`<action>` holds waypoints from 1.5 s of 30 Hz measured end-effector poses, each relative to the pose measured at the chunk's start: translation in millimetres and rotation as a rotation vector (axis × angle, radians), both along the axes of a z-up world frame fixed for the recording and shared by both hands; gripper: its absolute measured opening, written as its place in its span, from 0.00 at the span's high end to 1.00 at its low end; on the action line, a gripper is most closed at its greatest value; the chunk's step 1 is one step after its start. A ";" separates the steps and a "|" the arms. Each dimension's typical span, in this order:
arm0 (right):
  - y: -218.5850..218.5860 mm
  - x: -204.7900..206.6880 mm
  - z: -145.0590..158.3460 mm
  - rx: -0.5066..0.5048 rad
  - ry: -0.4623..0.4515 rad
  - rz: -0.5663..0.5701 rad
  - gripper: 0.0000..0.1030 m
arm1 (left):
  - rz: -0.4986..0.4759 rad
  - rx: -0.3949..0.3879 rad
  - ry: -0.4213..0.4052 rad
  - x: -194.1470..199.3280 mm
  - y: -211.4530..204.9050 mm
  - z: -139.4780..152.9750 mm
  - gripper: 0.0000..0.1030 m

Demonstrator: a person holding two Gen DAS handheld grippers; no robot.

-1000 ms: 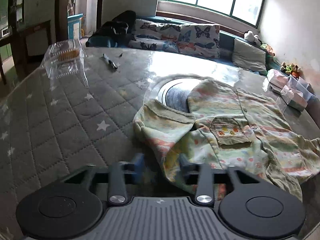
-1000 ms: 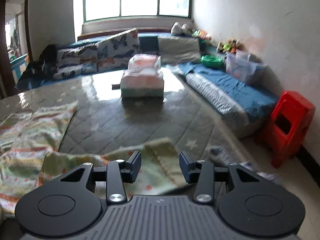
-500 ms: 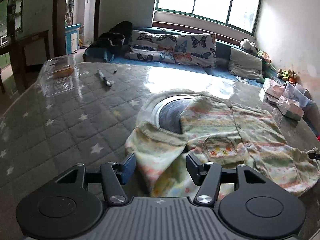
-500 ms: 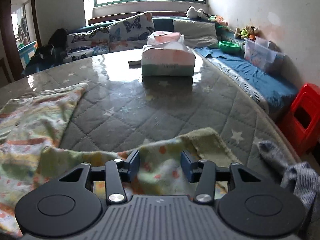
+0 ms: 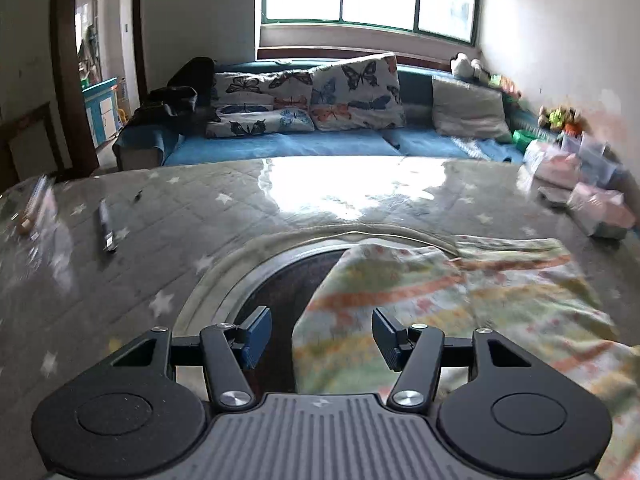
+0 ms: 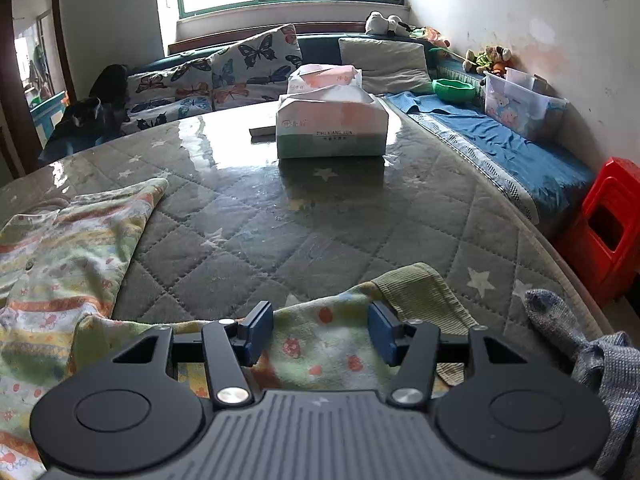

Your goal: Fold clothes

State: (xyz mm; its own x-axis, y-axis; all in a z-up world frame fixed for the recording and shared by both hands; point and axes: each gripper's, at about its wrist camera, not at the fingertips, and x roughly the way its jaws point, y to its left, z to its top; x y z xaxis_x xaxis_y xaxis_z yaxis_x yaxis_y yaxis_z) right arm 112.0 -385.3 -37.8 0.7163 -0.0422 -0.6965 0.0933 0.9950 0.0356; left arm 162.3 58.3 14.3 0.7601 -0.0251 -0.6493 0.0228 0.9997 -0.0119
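A small pastel striped shirt [image 5: 460, 304] lies spread on the grey quilted table [image 5: 160, 248]; it also shows in the right wrist view [image 6: 68, 256]. My left gripper [image 5: 318, 336] is open and empty, just above the shirt's left edge. My right gripper [image 6: 320, 332] is open over the shirt's sleeve [image 6: 332, 344], whose ribbed cuff [image 6: 424, 296] lies just ahead to the right. Neither gripper holds cloth.
A round metal-rimmed inset [image 5: 280, 280] sits in the table, partly under the shirt. A pen [image 5: 107, 228] lies at left. Tissue packs [image 6: 332, 128] stand at the far side. A grey sock [image 6: 568, 336] lies at the right edge, near a red stool [image 6: 608, 224]. A sofa [image 5: 304, 120] runs behind.
The left gripper has moved forward and swung right over the shirt, with its jaws wider. The right gripper has moved forward over the sleeve, still open.
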 end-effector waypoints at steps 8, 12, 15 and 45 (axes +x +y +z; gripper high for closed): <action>0.7 1.0 -0.5 0.007 0.002 -0.005 0.45 | -0.018 0.019 0.045 47.0 -7.3 -26.3 0.48; 0.9 1.1 -0.7 0.010 -0.001 -0.009 0.43 | -0.046 -0.017 0.053 52.6 -8.4 -31.9 0.73; 1.7 1.6 -1.1 0.008 -0.003 -0.009 0.43 | -0.086 -0.023 0.036 45.1 -16.4 -29.5 0.86; 5.5 3.5 -2.1 0.006 -0.011 -0.011 0.35 | 0.018 -0.129 0.054 45.6 12.5 -32.4 0.52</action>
